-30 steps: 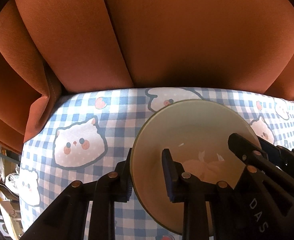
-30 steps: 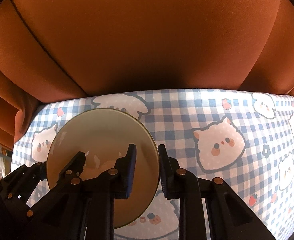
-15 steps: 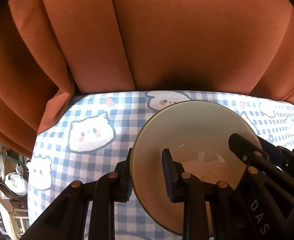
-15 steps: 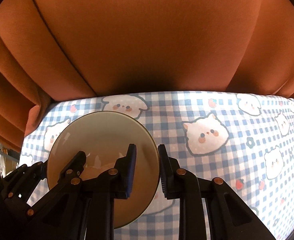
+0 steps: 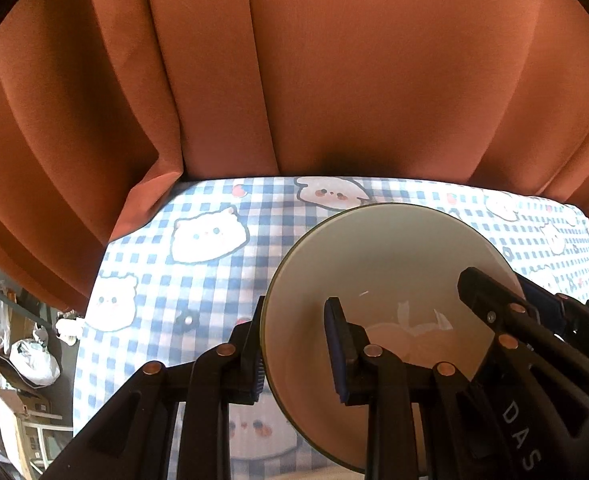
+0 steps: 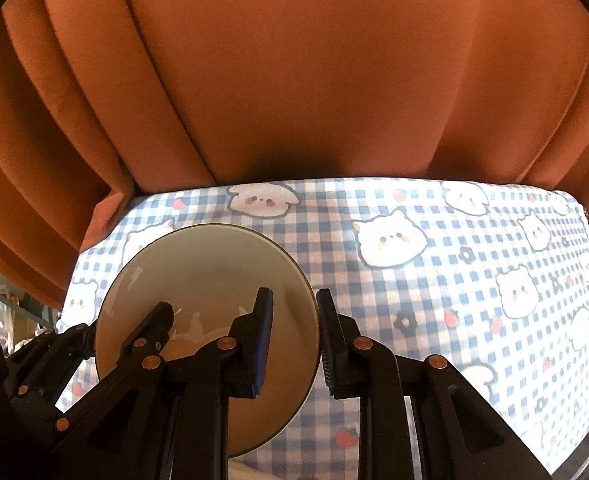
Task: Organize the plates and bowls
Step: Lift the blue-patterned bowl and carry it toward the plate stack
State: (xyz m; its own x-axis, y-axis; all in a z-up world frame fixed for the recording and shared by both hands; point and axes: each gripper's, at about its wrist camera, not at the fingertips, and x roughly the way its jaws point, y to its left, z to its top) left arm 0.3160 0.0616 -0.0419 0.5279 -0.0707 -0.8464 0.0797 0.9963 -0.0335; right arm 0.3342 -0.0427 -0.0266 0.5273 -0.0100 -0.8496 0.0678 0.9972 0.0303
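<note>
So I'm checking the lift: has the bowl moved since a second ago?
Yes. The bowl has come back toward the camera side, away from the curtain; more tablecloth shows beyond it.

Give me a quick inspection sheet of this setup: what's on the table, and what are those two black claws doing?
Surface: table under a blue checked cloth with cartoon animal faces.
Job's things: one pale bowl, held up over the cloth.
Clutter: nothing seen on the cloth.
Grippers: left gripper shut on the bowl's left rim; right gripper shut on its right rim.
Cables: nothing seen.
Surroundings: orange curtain behind; bags on the floor at left.
</note>
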